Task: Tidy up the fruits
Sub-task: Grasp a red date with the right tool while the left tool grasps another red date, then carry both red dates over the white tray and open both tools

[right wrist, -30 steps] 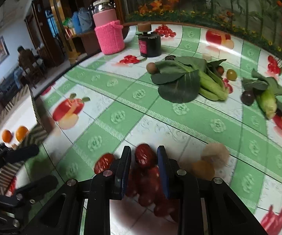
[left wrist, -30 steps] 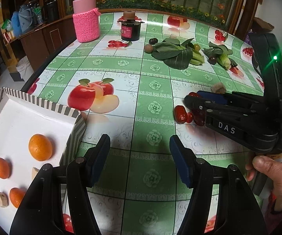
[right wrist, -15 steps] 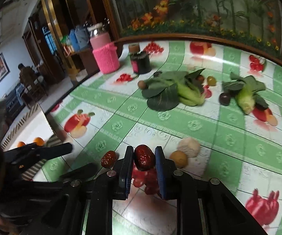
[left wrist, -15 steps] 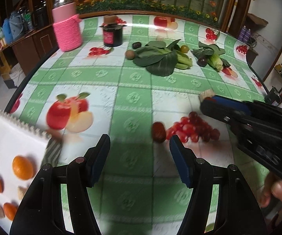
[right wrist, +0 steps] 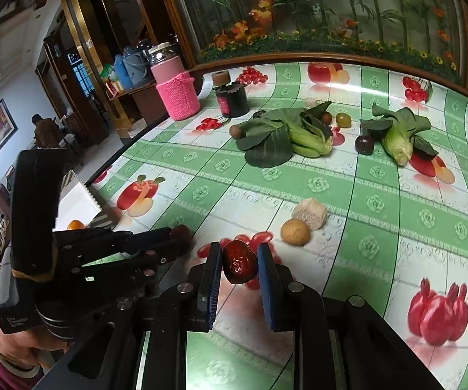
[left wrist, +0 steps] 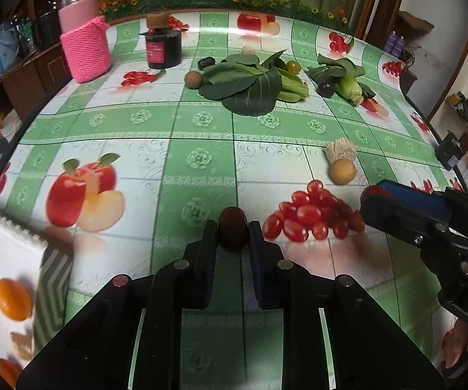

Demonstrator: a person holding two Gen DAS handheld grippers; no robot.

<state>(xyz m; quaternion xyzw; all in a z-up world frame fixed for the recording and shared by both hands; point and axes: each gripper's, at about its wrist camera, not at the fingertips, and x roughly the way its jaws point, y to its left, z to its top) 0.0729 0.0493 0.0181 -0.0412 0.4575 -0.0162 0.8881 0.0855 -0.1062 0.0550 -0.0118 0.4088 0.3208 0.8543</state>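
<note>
- Fruits lie spread over our green-checked surface [left wrist: 201,120], and each of our tongs grips one red date
- Our left tongs [left wrist: 233,237] have just been closing and now pinch a dark red date [left wrist: 232,231] between their pads, low over the surface and just beside the printed cluster of red berries [left wrist: 312,216]
- Our right tongs [right wrist: 238,261] pinch a second glossy red date [right wrist: 238,261], held clear above the surface; their jaws have been closing on it too
- In the left wrist view the white box with striped rim [left wrist: 53,287] sits at the near left edge, holding oranges [left wrist: 13,299] and some pale brown pieces
- A round tan fruit [right wrist: 295,231] touches a pale fibrous chunk [right wrist: 310,213] just beyond the right tongs
- Farther back lie two bunches of leafy greens [right wrist: 282,136], with a dark plum [right wrist: 364,144] between them and a small green fruit [right wrist: 343,119] behind
- A brown round fruit [left wrist: 193,80] rests beside the left bunch
- At the far left stand a pink knitted jar [left wrist: 84,37] and a dark jar [left wrist: 164,47]
</note>
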